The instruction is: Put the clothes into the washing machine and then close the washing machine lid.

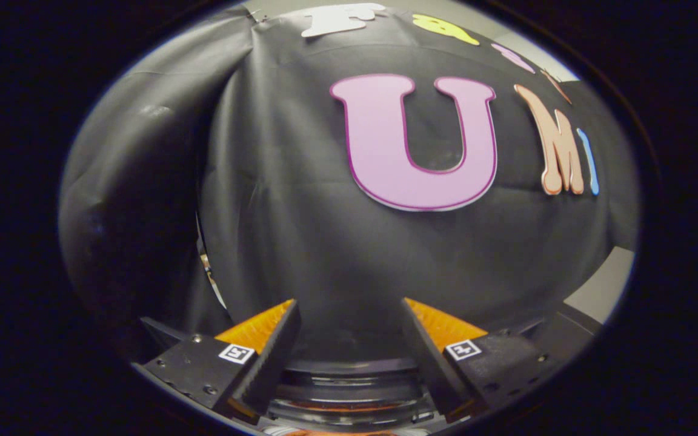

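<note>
Gaping wide and empty, gripper (349,312) facing black cloth wall (300,212), blurred round rim (349,369) below.

The washer (349,387) lies low between the spread fingers: a round, dark rim with glossy curved rings under it. An orange glint runs across those rings. Whether its lid is up or down cannot be told.

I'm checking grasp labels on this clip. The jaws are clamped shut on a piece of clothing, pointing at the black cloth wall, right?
Not quite. In the gripper view the gripper has its jaws open with nothing between them; no clothing is held. They do point at the black cloth wall.
</note>
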Motion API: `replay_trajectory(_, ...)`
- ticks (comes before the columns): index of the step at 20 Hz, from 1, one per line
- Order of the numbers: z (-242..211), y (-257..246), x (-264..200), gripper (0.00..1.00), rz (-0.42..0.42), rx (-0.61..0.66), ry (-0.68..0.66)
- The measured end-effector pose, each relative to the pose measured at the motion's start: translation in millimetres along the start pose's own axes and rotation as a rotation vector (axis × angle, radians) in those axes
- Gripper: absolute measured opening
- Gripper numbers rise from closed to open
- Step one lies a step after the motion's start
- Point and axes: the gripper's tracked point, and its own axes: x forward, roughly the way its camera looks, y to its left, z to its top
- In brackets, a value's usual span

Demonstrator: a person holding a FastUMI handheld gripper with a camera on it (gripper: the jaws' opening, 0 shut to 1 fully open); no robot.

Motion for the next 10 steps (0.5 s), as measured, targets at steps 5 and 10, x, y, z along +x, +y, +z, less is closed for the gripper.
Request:
replay_trajectory(5, 8, -1, -5, 0.99, 0.001, -0.001, -0.046)
replay_trajectory(10, 15, -3, -11, 0.99, 0.006, 0.004, -0.074)
